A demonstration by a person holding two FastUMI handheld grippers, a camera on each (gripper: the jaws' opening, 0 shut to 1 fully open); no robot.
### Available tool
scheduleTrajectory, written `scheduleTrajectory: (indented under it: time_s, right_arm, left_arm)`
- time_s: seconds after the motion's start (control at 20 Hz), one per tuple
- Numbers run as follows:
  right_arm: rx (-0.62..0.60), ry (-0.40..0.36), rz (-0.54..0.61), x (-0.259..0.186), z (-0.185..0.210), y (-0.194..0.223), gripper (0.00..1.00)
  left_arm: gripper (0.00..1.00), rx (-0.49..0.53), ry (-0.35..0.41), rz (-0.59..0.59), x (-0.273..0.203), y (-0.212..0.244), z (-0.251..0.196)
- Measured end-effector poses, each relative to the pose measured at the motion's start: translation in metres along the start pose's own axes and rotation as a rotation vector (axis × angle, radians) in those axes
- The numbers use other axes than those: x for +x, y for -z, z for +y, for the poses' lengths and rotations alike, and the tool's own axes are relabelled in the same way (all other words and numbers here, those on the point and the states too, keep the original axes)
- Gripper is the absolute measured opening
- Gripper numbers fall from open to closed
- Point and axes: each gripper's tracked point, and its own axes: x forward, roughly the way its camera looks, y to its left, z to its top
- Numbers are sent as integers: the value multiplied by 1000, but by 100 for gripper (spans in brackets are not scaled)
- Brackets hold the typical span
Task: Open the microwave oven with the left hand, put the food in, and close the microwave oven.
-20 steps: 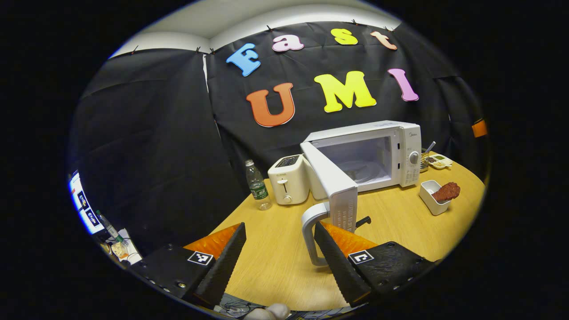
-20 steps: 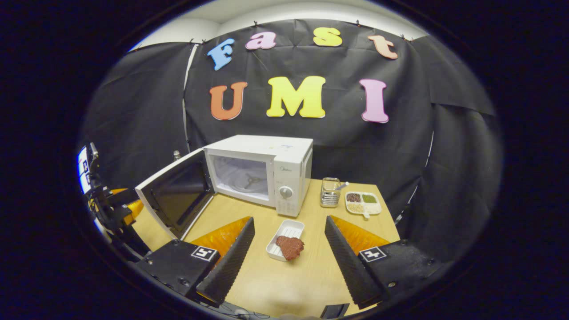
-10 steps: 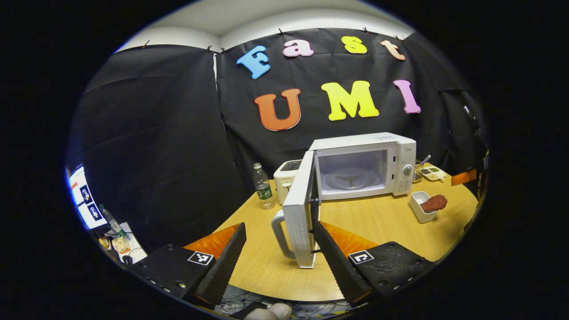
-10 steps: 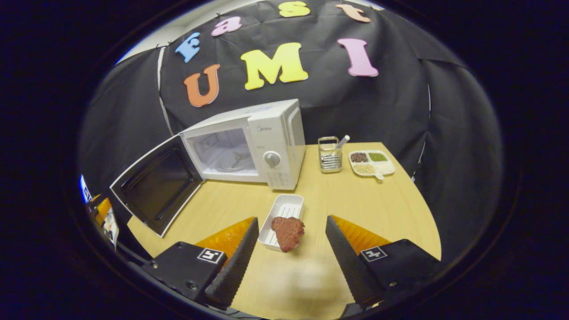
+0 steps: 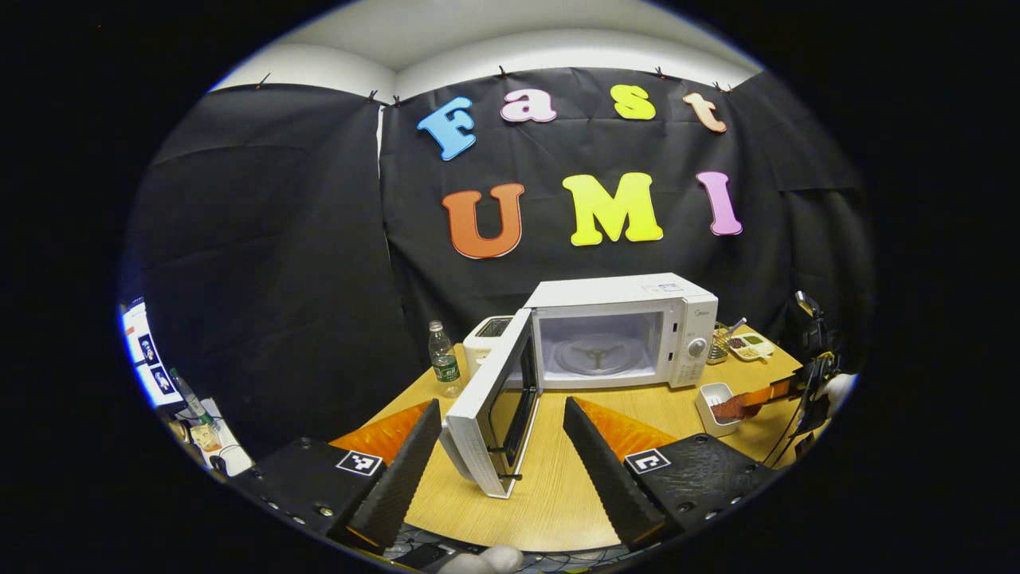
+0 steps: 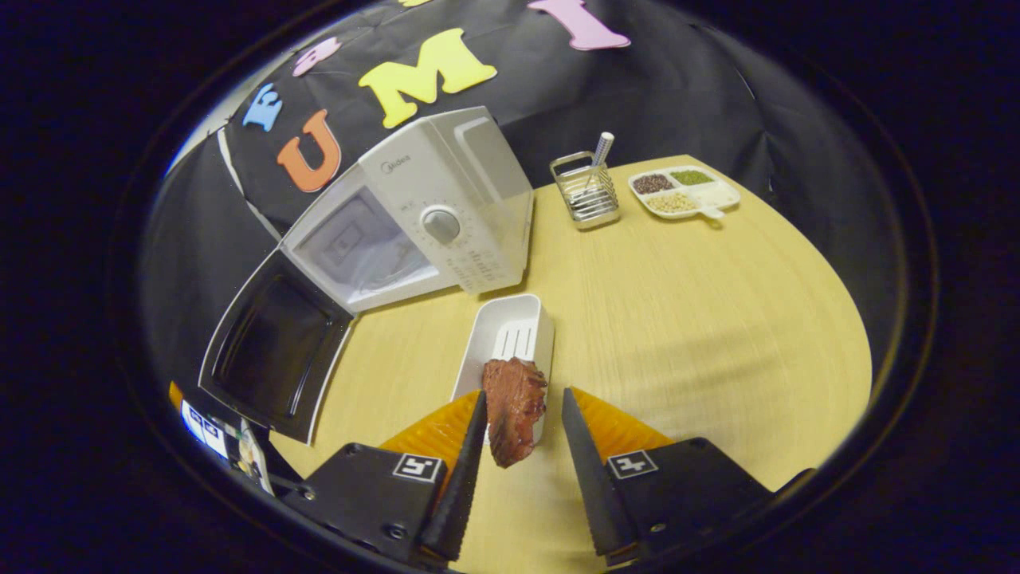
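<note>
Left gripper view: the left gripper (image 5: 502, 446) hangs empty, jaws wide apart, off the table's (image 5: 661, 406) front edge. The microwave (image 5: 621, 331) sits toward the back edge with its door (image 5: 494, 414) swung wide. Farther right, the food and its holder are small and hard to read.

Right gripper view: the right gripper (image 6: 518, 446) straddles the meat (image 6: 514, 410), which leans over the near end of the white dish (image 6: 510, 335) mid-table. Jaws partly closed; I can't tell whether either one touches it. Best to close squarely on the slab's middle before lifting. Its underside is hidden.
</note>
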Motion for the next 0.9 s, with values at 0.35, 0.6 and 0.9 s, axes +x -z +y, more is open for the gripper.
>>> scheduleTrajectory:
  time_s: [0.35, 0.6, 0.9]
  right_arm:
    - [94, -63, 27, -2, 9, -1, 14]
    - [9, -60, -5, -19, 24, -15, 17]
    - [-23, -94, -173, -59, 87, -71, 16]
  left_arm:
    - [94, 9, -18, 17, -3, 2, 2]
    - [95, 14, -37, 12, -3, 2, 9]
    - [95, -1, 0, -9, -5, -4, 13]
